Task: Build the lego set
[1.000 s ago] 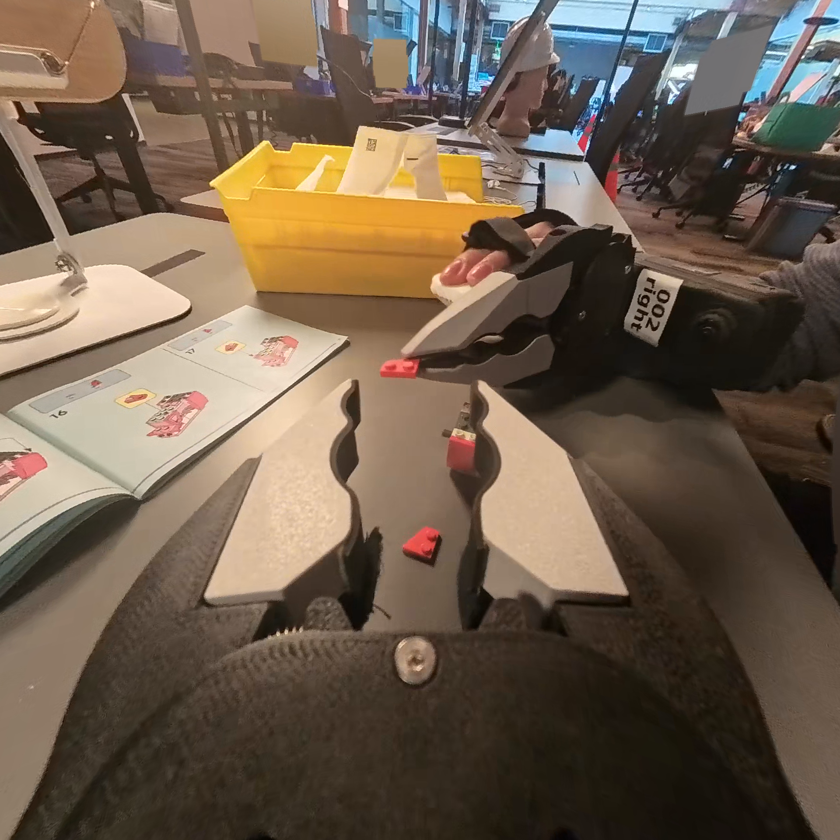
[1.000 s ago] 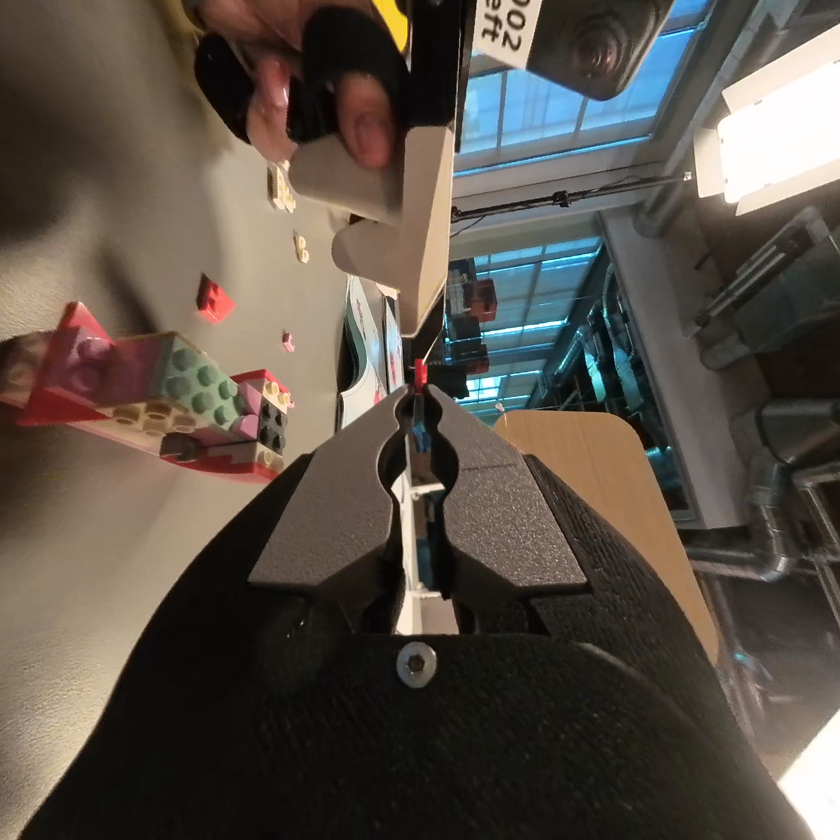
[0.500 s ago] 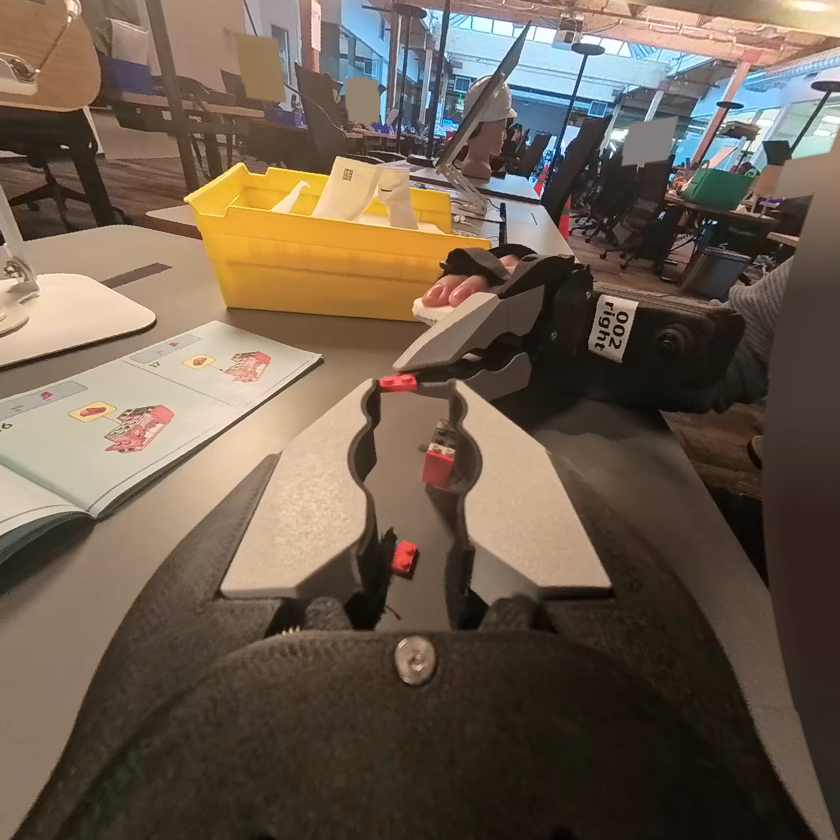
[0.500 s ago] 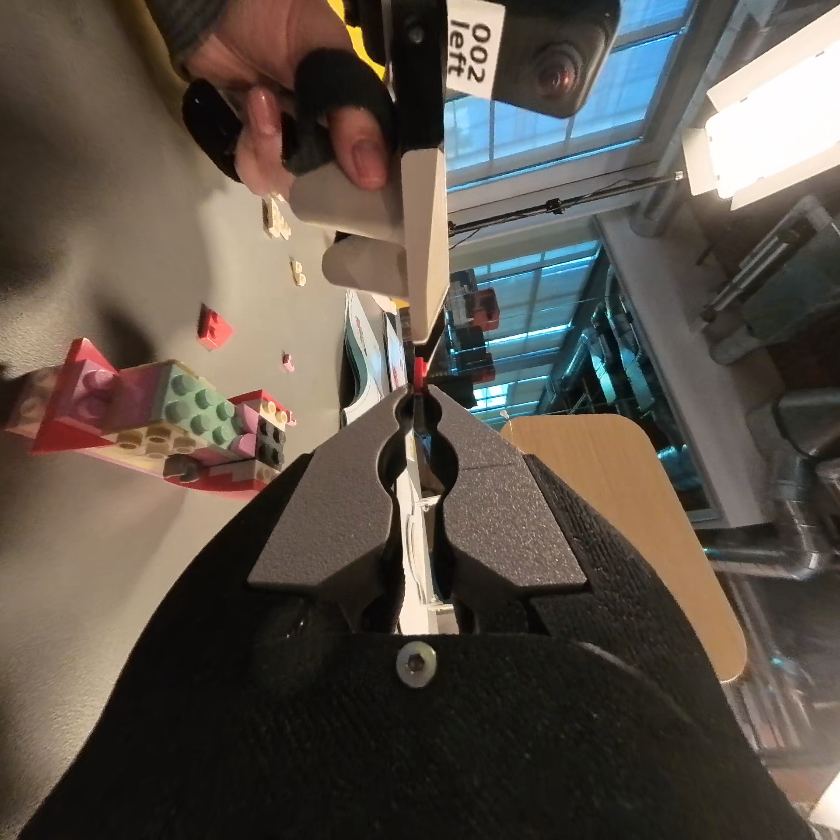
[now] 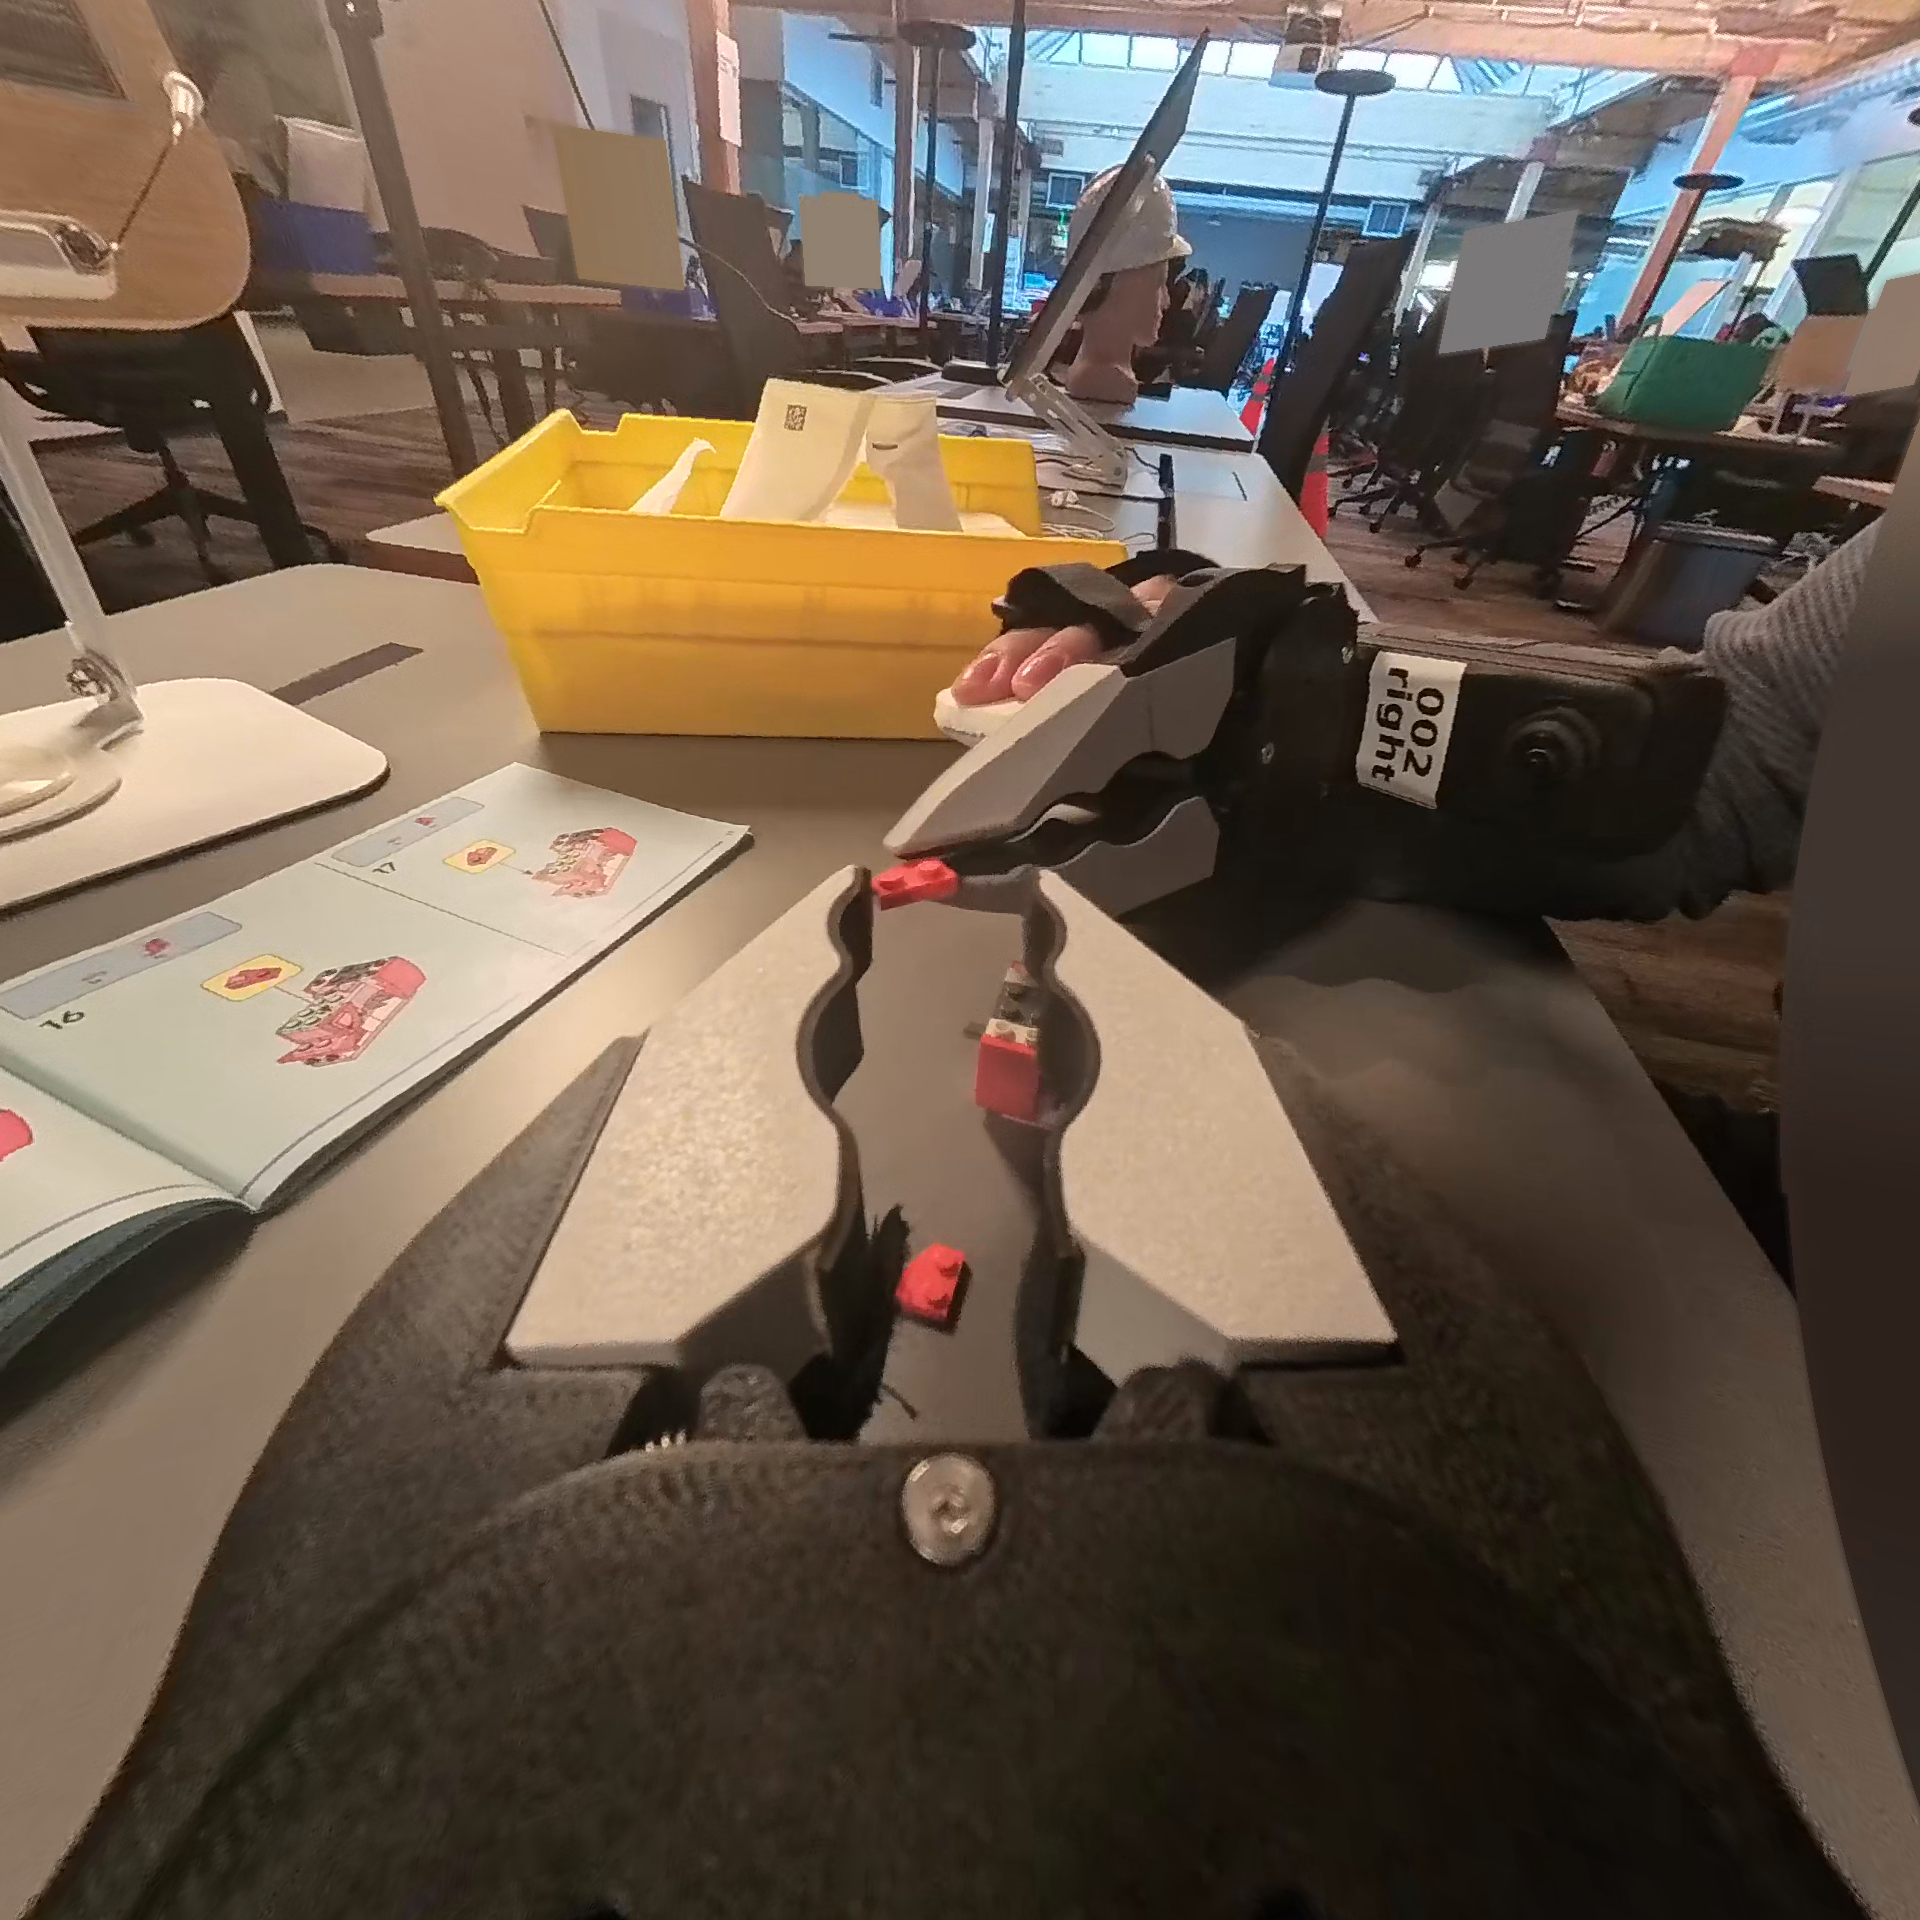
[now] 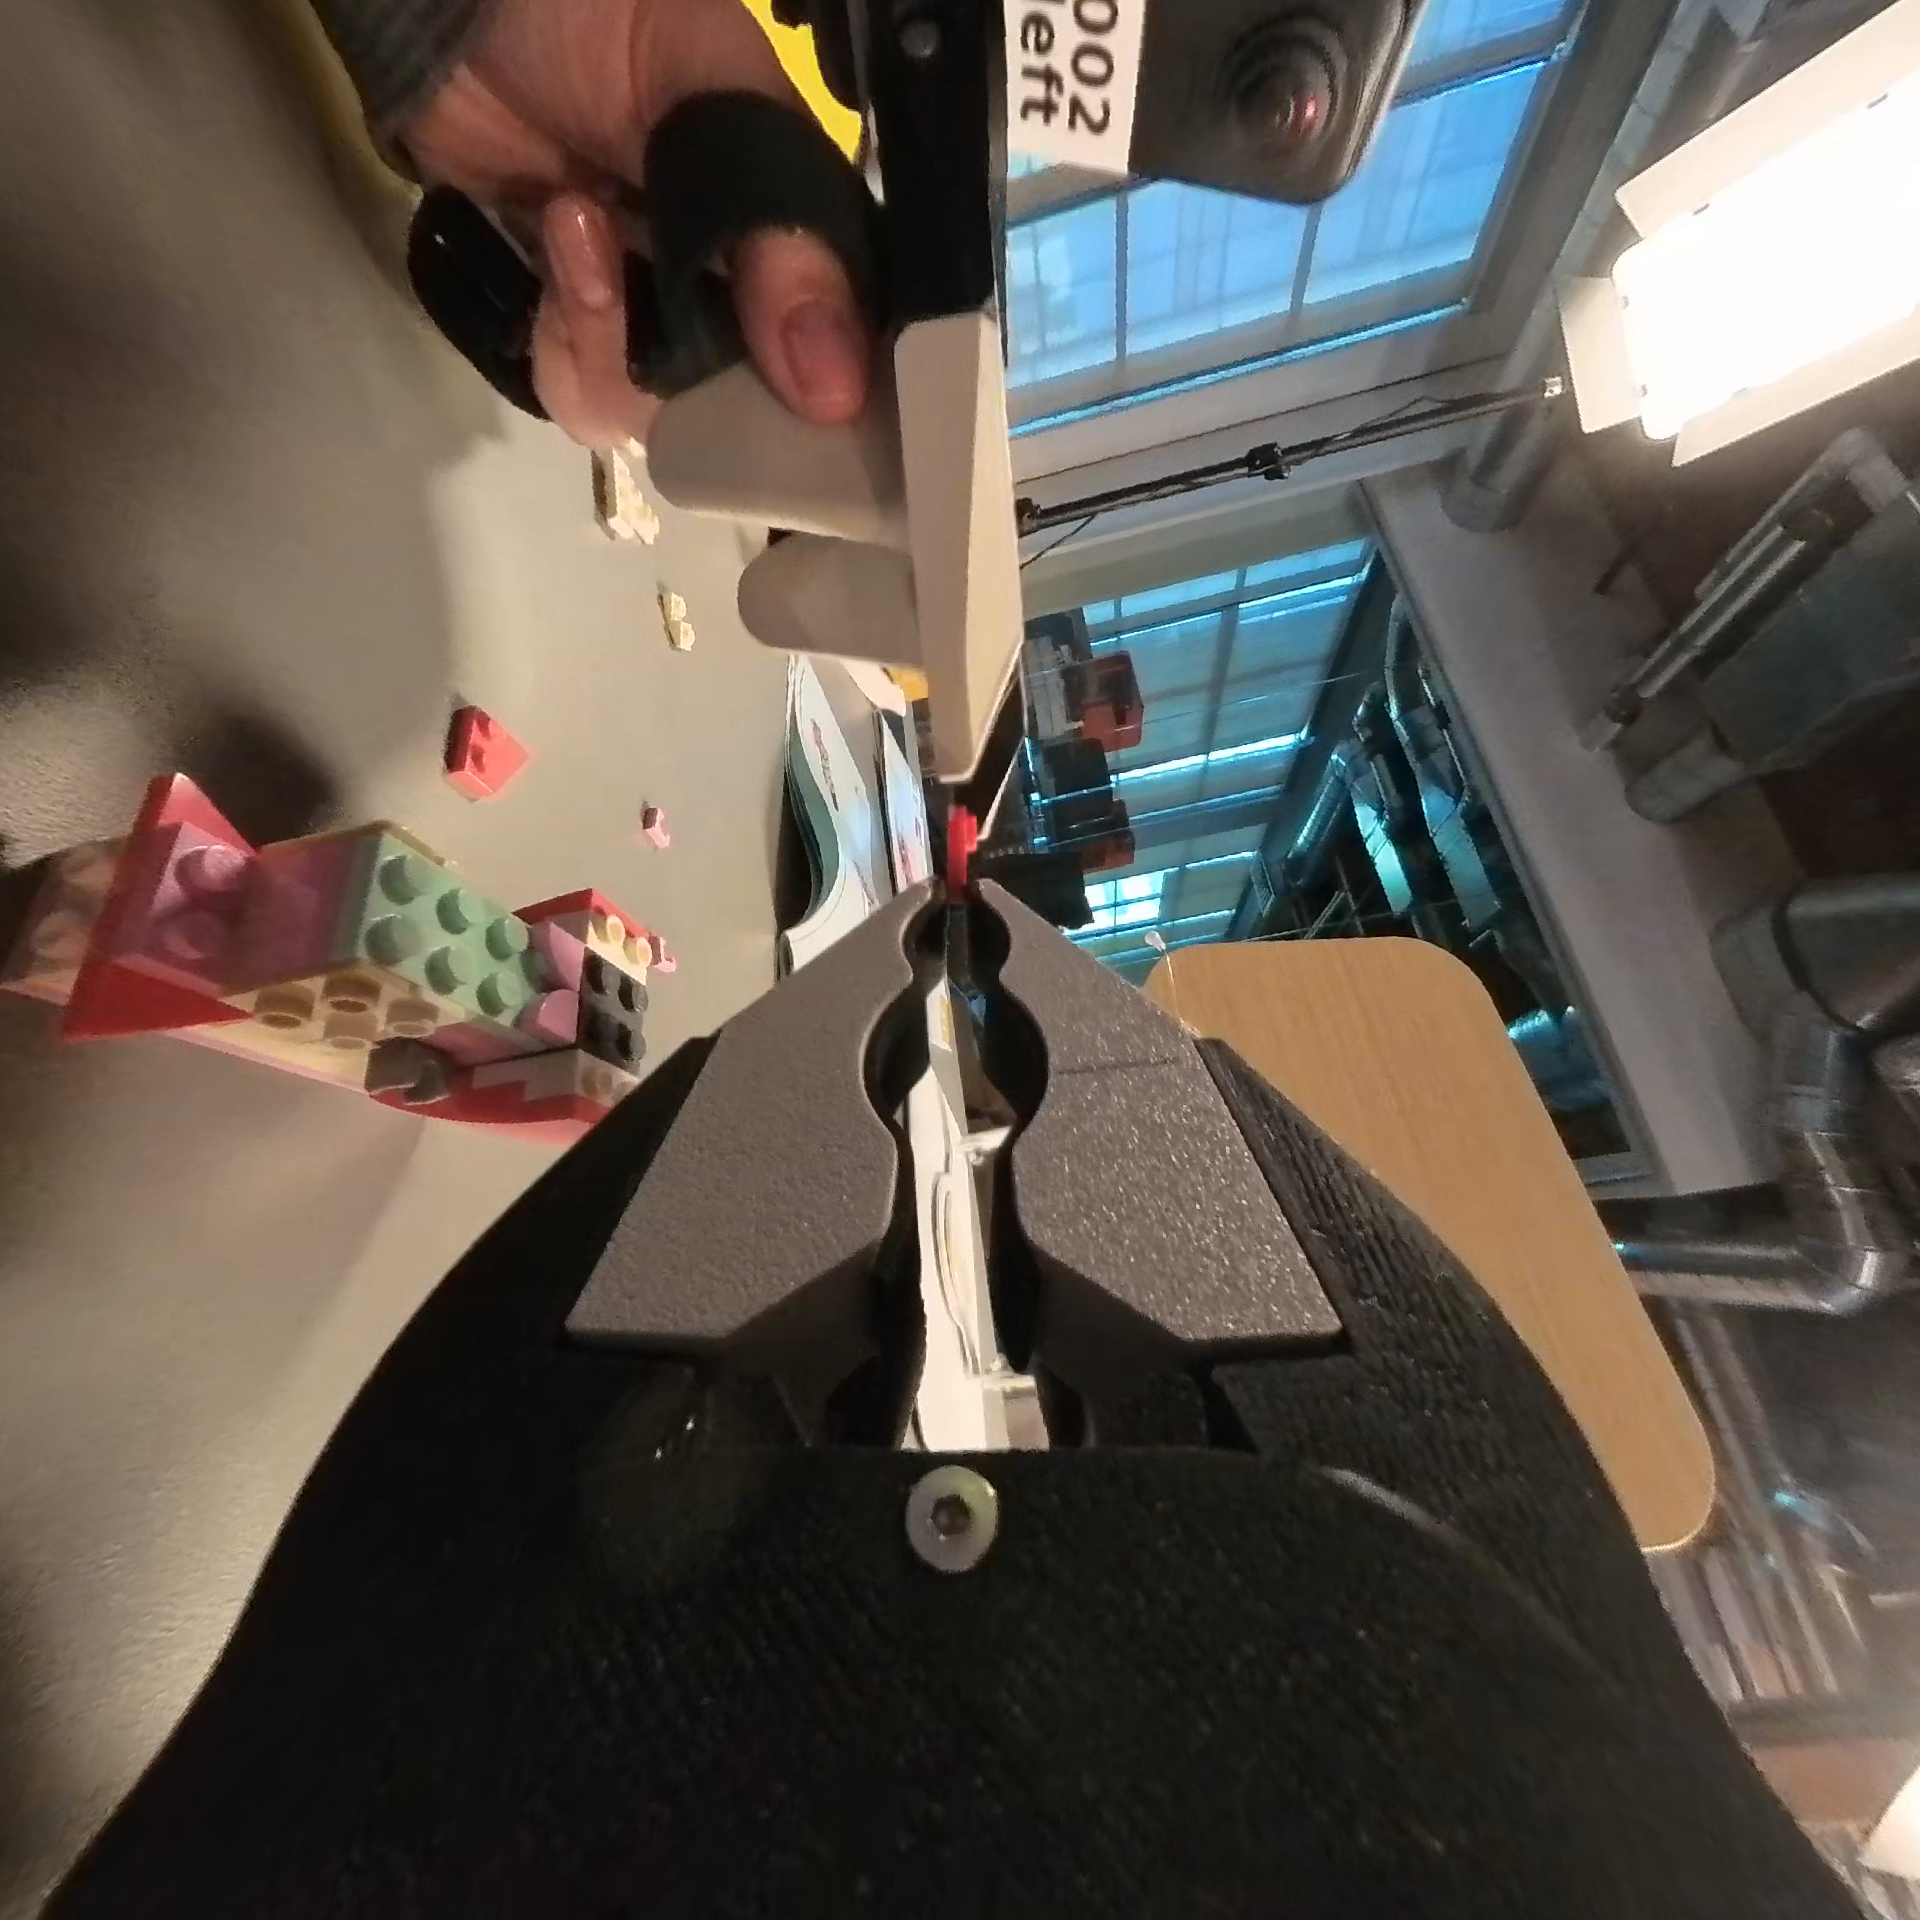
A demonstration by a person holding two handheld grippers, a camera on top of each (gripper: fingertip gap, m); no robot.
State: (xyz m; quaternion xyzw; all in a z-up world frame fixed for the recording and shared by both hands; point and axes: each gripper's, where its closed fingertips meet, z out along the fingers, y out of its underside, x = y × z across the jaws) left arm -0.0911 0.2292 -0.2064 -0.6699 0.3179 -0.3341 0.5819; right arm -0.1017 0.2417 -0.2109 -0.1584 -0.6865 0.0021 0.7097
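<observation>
Small red plate [image 5: 914,886] sits pinched at the very tips of the right hand-held gripper [image 5: 940,873], above the counter [image 5: 727,821], its free end just at the left fingertip [image 5: 847,883] of the left hand-held gripper [image 5: 945,914]. That one's jaws stand part open w/ nothing clamped.

Risk, imo: grip is only on the plate's edge, so a nudge from that fingertip could twist it or pop it out. It'd drop toward the brick model [image 5: 1013,1049] below the plate, b/w the left fingers, or by the loose red piece [image 5: 933,1283] nearer the left wrist. Booklet [image 5: 343,987] lies left of the plate, yellow bin [image 5: 727,644] beyond it.
</observation>
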